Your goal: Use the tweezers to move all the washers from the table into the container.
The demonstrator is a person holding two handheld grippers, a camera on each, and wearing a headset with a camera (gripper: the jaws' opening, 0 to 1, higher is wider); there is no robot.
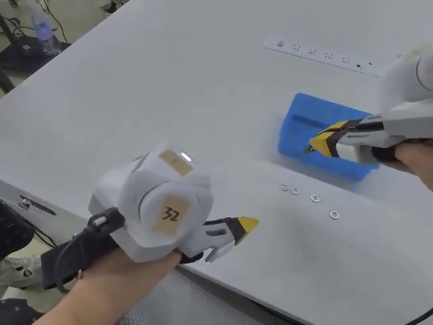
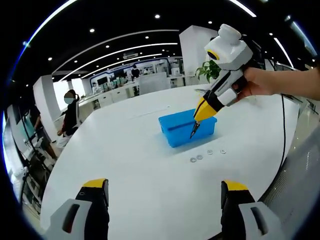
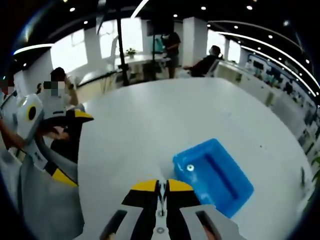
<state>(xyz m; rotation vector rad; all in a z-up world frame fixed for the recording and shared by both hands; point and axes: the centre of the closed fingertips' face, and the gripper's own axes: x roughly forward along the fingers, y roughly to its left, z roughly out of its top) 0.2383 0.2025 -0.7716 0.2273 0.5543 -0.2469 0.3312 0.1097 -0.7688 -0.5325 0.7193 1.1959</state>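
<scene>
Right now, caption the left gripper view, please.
Right gripper holds tweezers by the blue container; four washers lie on the table.

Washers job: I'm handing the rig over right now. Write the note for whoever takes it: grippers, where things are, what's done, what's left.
Left gripper: jaws open, holding nothing, low over the white table on the near side.
Right gripper: jaws shut on the thin dark tweezers, tips over the near edge of the blue plastic container. Whether the tips hold a washer cannot be told.
Done: what looks like one small metal washer lies inside the container.
Left: four small metal washers lie in a loose row on the table just in front of the container. Pick up each and drop it in.
</scene>
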